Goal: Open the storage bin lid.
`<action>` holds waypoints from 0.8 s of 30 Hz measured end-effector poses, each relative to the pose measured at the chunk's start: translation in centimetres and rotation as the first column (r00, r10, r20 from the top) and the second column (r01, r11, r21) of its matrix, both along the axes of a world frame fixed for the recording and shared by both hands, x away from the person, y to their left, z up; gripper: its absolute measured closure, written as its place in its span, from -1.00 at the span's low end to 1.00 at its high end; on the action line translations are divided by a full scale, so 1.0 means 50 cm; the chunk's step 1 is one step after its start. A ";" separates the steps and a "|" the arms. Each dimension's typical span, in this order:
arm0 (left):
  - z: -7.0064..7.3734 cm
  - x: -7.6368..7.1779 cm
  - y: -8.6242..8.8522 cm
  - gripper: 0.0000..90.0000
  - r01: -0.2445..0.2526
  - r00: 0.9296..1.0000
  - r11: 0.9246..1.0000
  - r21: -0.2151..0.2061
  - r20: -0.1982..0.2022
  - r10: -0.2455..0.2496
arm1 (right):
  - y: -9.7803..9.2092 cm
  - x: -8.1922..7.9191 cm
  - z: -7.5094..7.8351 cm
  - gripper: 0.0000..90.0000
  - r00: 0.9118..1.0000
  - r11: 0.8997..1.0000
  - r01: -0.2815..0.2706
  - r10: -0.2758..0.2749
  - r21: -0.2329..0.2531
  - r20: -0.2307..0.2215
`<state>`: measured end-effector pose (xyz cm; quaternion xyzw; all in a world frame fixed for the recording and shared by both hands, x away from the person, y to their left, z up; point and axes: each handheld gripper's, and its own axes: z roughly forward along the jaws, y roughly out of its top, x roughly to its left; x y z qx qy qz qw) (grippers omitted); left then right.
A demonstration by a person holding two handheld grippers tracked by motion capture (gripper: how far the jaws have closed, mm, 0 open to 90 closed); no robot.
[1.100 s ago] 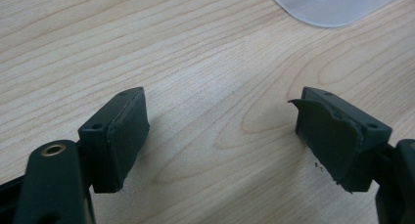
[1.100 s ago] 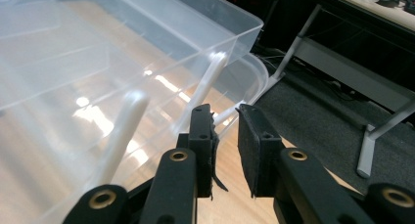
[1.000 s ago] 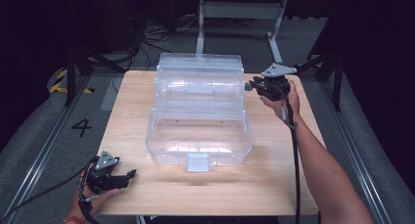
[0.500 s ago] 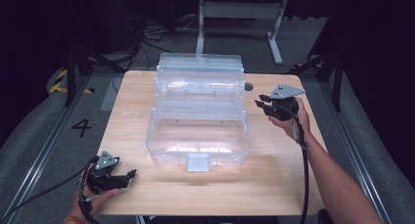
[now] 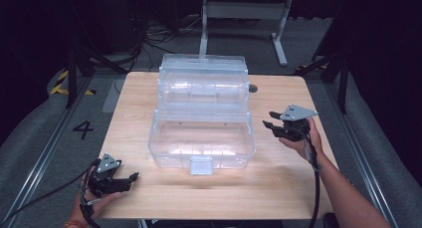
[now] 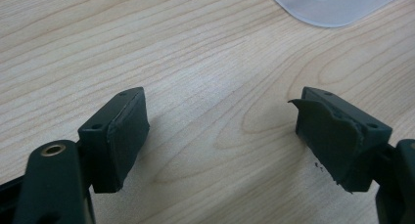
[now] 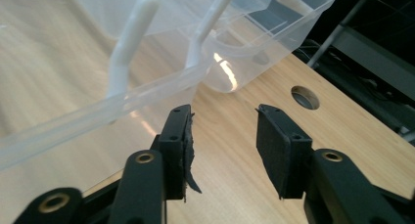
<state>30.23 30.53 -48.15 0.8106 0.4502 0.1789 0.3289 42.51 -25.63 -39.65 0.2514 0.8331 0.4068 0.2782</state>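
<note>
A clear plastic tiered box [image 5: 201,113] stands open in the middle of the wooden table [image 5: 278,188], its upper tray raised toward the back on white arms [image 7: 128,43]. My right gripper [image 5: 268,119] hovers just right of the box's lower tray, open and pointing at its side. In the right gripper view its jaws [image 7: 224,116] are apart with nothing between them, close to the clear rim [image 7: 98,111]. My left gripper [image 5: 130,182] rests at the table's front left corner, open and empty [image 6: 220,111], with a corner of the clear box [image 6: 337,4] beyond it.
A round hole [image 5: 253,88] is cut into the table behind the right gripper [image 7: 304,97]. A latch tab [image 5: 201,165] sticks out from the box's front. A metal stand [image 5: 244,11] and cables lie on the dark floor beyond the far edge.
My right gripper has come from the box's back right corner toward the front, along the box's right side. The left gripper has stayed put.
</note>
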 end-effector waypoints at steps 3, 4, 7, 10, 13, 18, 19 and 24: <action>0.000 0.000 0.000 -0.55 0.000 1.000 1.000 0.003 0.002 0.000 | -0.010 -0.017 -0.012 0.13 1.000 1.000 -0.004 0.004 0.003 -0.006; 0.000 0.000 0.000 -0.55 0.000 1.000 1.000 0.001 0.000 0.000 | -0.012 -0.022 -0.017 0.10 1.000 1.000 0.000 0.000 -0.003 -0.012; 0.000 0.000 0.000 -0.55 0.000 1.000 1.000 0.001 0.000 0.000 | -0.020 -0.035 -0.029 0.03 1.000 1.000 0.007 -0.007 -0.010 -0.024; 0.000 0.000 0.000 -0.55 0.000 1.000 1.000 0.000 0.000 0.000 | -0.031 -0.046 -0.042 -0.04 0.999 1.000 0.021 -0.022 -0.014 -0.036; 0.000 0.000 0.000 -0.55 0.000 1.000 1.000 0.001 0.000 0.000 | -0.044 -0.056 -0.054 -0.09 0.998 0.999 0.029 -0.030 -0.019 -0.051; 0.000 0.000 0.000 -0.55 0.000 1.000 1.000 0.000 0.000 0.000 | -0.063 -0.075 -0.076 -0.14 0.996 0.999 0.036 -0.037 -0.017 -0.083; 0.000 0.000 0.000 -0.55 0.000 1.000 1.000 0.001 0.000 0.000 | -0.068 -0.079 -0.081 -0.15 0.995 0.999 0.039 -0.041 -0.018 -0.094; 0.000 0.000 0.000 -0.55 -0.001 1.000 1.000 0.001 0.000 0.001 | -0.091 -0.094 -0.101 -0.21 0.987 0.997 0.071 -0.075 -0.033 -0.144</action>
